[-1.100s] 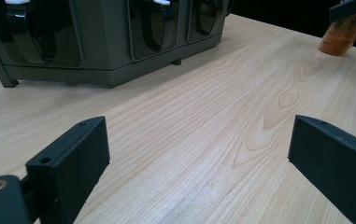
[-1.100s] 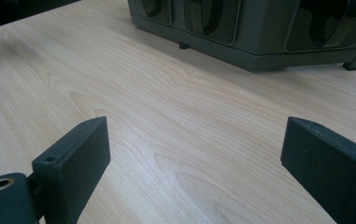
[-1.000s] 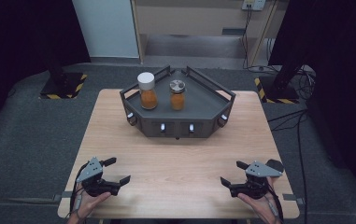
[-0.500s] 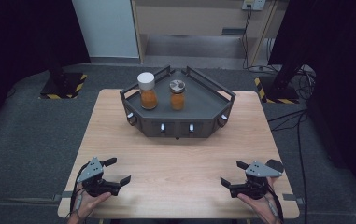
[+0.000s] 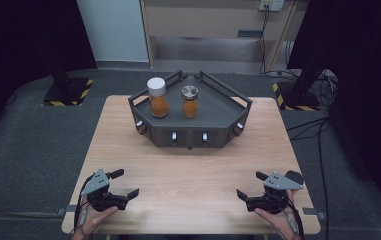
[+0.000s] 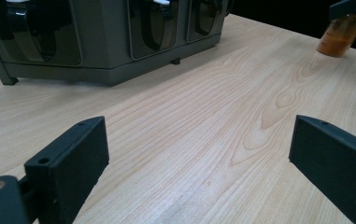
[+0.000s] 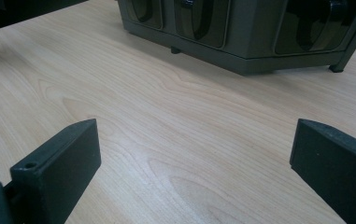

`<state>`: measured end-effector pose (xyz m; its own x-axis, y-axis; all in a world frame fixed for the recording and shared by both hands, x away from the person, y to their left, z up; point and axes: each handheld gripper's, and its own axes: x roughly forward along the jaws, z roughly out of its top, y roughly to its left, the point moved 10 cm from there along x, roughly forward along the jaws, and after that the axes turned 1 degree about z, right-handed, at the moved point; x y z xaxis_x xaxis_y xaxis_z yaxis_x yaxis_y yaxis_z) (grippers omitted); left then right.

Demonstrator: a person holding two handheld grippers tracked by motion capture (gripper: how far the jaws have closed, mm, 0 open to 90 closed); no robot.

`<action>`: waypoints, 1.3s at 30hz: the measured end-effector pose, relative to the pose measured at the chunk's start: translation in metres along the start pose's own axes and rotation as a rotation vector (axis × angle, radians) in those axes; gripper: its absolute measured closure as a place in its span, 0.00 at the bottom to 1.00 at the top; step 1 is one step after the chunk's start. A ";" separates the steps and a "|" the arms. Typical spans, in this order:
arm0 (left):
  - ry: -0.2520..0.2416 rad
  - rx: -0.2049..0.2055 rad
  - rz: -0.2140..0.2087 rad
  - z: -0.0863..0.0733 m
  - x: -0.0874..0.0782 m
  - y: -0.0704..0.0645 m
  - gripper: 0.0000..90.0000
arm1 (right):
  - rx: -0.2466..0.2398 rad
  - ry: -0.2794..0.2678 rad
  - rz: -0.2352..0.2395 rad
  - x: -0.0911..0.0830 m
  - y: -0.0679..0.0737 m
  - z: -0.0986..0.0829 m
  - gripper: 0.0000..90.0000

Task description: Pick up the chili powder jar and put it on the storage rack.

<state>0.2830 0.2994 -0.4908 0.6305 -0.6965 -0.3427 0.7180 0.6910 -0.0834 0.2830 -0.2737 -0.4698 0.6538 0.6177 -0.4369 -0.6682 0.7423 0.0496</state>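
Both grippers, left (image 5: 123,184) & right (image 5: 252,184), jaws wide, empty; we'd grab white-capped jar (image 5: 157,97) mid-body: glass prob slick, fragile.

High cam looks down; both tool cams low, facing rack (image 5: 193,135).

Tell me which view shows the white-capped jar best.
The high view: the white-capped jar stands whole on the grey stand, beside the metal-lidded jar. Both gripper views show the stand's front, not the jar.
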 end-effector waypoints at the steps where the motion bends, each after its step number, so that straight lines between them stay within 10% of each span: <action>1: 0.001 -0.001 0.001 0.000 0.000 0.000 0.05 | -0.001 0.003 -0.003 0.000 0.000 0.000 0.02; 39: -0.012 -0.036 0.023 -0.004 -0.013 -0.001 0.05 | -0.007 -0.004 -0.067 -0.045 -0.012 0.046 0.06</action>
<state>0.2731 0.3088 -0.4899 0.6502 -0.6828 -0.3332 0.6927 0.7129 -0.1092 0.2777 -0.2981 -0.4089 0.6987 0.5675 -0.4356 -0.6251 0.7805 0.0141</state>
